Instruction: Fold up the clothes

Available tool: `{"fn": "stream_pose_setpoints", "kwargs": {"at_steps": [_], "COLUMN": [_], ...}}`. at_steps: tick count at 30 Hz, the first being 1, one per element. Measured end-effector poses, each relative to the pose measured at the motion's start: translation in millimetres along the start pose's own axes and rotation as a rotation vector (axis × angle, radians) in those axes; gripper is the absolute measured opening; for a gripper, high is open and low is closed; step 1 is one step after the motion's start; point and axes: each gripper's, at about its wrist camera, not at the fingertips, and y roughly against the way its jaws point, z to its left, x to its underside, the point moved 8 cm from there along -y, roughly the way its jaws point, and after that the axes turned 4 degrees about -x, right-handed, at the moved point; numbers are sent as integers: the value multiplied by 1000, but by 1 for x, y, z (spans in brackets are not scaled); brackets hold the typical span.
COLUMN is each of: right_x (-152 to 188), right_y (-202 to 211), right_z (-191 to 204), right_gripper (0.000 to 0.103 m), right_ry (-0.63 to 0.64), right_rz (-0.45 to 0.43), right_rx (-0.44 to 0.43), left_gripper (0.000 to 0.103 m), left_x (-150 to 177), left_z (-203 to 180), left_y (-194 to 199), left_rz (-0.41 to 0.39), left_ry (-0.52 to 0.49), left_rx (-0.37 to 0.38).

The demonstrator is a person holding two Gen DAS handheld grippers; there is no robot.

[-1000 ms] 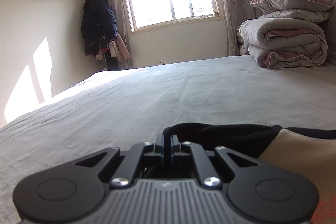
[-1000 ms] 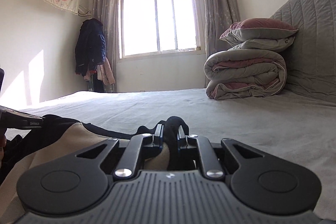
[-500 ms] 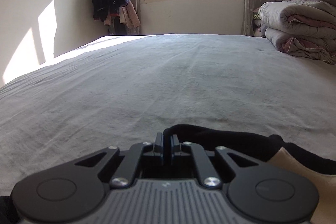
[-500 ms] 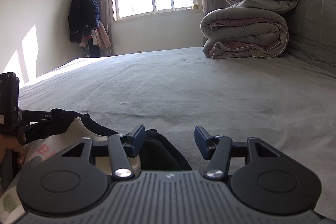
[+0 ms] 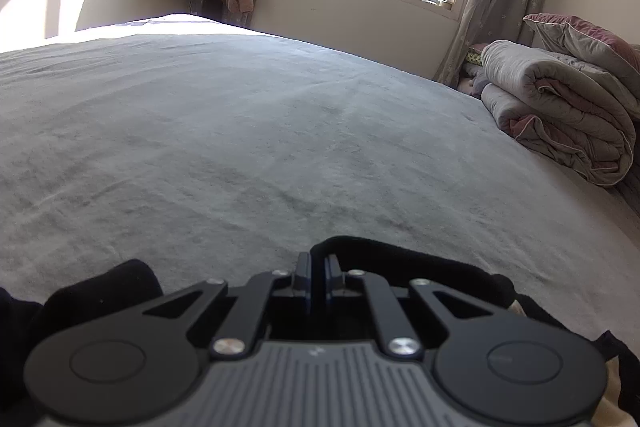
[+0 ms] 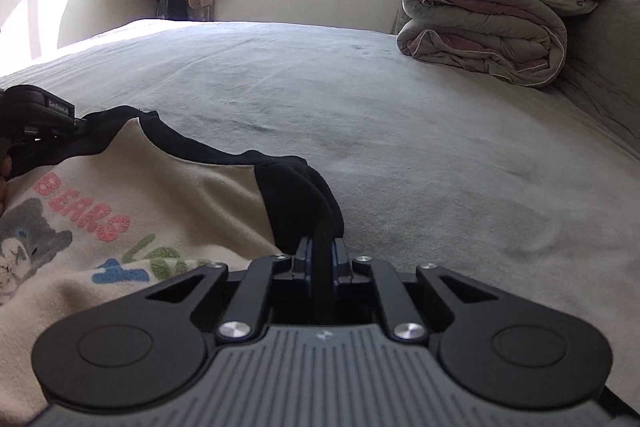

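black fabric at each shoulder of the cream bear sweatshirt (image 6: 132, 195) sits pinched in my left claw (image 5: 317, 269) and right claw (image 6: 321, 254), neckline stretched between them over the grey bed (image 6: 400, 131).

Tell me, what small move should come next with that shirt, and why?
Probably carry both grips forward together. The left gripper and right gripper are each shut on the shirt, at its black edge, and bare bed lies ahead for spreading it flat.
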Motion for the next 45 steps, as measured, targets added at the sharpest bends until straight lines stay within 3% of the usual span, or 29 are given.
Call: {"fn": "stream_pose_setpoints", "kwargs": {"at_steps": [5,9,11,14,16,20,22,23,24,25,26,27,28,36,45], "right_x": [-27,-50,-49,-26,-23,-19,-22,-23,-24,-26,-27,-27,-25,-7,18], "right_y": [12,-12,-33,-64,-67,-71,-62,-58,-50,-42,-34,-23,-14,50,90], "right_z": [-12,-31,-39,-42,-37,-26,-31,-33,-38,-43,-47,-51,-54,-55,-37], "right_gripper": [7,7,7,8,11,19,33,49,62,65,67,67,67,69,71], "right_ry": [119,190,181,158,206,311,299,291,255,214,167,121,90,4,-34], "right_rz": [-96,-118,-78,62,82,111,101,94,86,78,67,59,58,80,95], "right_rx": [167,246,242,207,232,288,308,317,315,311,293,274,267,227,95], "left_gripper": [5,6,6,7,8,11,13,15,25,48,62,84,88,89,91], "left_x": [-5,-2,4,9,11,12,12,12,12,12,12,12,13,30,53], "left_z": [-4,-13,-14,-13,-14,-16,-16,-16,-16,-17,-19,-20,-21,-18,-6], "left_y": [8,7,-1,-6,-7,-5,-4,-3,-2,2,7,13,21,71,125], "left_rz": [-14,-20,7,27,29,17,16,17,19,23,28,29,27,53,110], "left_ry": [25,-12,-29,-32,-42,-72,-73,-71,-65,-55,-47,-43,-44,-83,-107], "left_rx": [56,52,38,31,23,5,2,5,16,37,62,80,85,71,52]}}
